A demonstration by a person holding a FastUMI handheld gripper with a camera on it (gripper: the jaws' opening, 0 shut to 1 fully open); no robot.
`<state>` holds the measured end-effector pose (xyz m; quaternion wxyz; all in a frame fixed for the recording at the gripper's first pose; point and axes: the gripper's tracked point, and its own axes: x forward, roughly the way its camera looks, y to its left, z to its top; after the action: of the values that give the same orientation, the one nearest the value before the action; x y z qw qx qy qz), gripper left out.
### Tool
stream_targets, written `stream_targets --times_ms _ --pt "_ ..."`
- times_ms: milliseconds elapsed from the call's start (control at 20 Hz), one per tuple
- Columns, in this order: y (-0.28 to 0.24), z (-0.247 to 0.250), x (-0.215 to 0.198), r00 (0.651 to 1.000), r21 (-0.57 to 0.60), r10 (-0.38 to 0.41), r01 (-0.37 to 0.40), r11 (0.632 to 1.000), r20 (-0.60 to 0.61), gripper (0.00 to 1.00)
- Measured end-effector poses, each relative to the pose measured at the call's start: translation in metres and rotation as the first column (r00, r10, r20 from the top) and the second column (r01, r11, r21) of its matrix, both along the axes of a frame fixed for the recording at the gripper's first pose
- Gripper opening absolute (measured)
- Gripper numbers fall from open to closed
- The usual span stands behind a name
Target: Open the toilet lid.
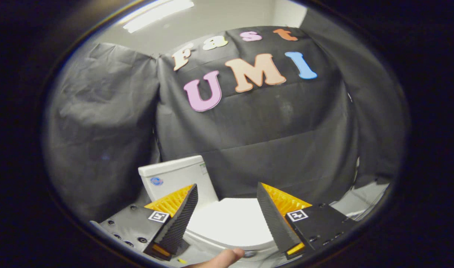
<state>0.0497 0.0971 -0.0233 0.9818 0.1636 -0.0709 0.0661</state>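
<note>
White toilet lid [230, 221] lies closed between the gripper [227, 193] fingers — spread apart; tank [176, 178] label unreadable.

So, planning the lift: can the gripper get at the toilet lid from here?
Probably yes. The gripper is open, and the closed toilet lid lies between and just beyond its fingers. A fingertip sits at the lid's near edge, little in the way.
</note>
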Motion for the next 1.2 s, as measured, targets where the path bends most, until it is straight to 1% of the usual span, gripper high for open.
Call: stream_targets --times_ms 50,150,200,300,400,550,650,700,750,800,850,900,950,1050,1100,1200 --pt "0.003 0.004 0.001 1.000 0.042 -0.006 0.005 0.999 0.024 0.98" --pt "0.003 -0.011 0.006 1.000 0.074 -0.020 0.020 0.997 0.010 0.98" --pt "0.007 -0.021 0.008 1.000 0.083 -0.027 0.028 0.996 -0.016 0.98" --pt "0.007 -0.040 0.005 0.997 0.129 -0.049 0.057 0.990 -0.059 0.99" --pt "0.002 -0.052 0.002 0.992 0.212 -0.094 0.109 0.971 -0.081 0.99" --pt "-0.011 -0.078 -0.009 0.980 0.347 -0.148 0.186 0.919 -0.134 0.99" --pt "-0.023 -0.096 -0.021 0.970 0.456 -0.180 0.236 0.858 -0.163 0.99" --pt "-0.029 -0.100 -0.027 0.968 0.504 -0.191 0.247 0.828 -0.161 0.99" --pt "-0.033 -0.110 -0.031 0.964 0.528 -0.193 0.263 0.807 -0.185 0.98" --pt "-0.025 -0.127 -0.030 0.960 0.525 -0.168 0.264 0.809 -0.224 0.98" --pt "-0.016 -0.151 -0.029 0.946 0.515 -0.129 0.273 0.813 -0.297 0.97" --pt "-0.007 -0.175 -0.028 0.925 0.523 -0.091 0.287 0.803 -0.368 0.97" --pt "-0.001 -0.192 -0.028 0.916 0.567 -0.056 0.293 0.769 -0.397 0.97" --pt "0.001 -0.198 -0.028 0.917 0.661 -0.008 0.293 0.691 -0.398 0.96" --pt "0.006 -0.209 -0.028 0.907 0.680 0.012 0.308 0.665 -0.422 0.96" --pt "0.018 -0.234 -0.029 0.878 0.686 0.059 0.327 0.650 -0.475 0.96"
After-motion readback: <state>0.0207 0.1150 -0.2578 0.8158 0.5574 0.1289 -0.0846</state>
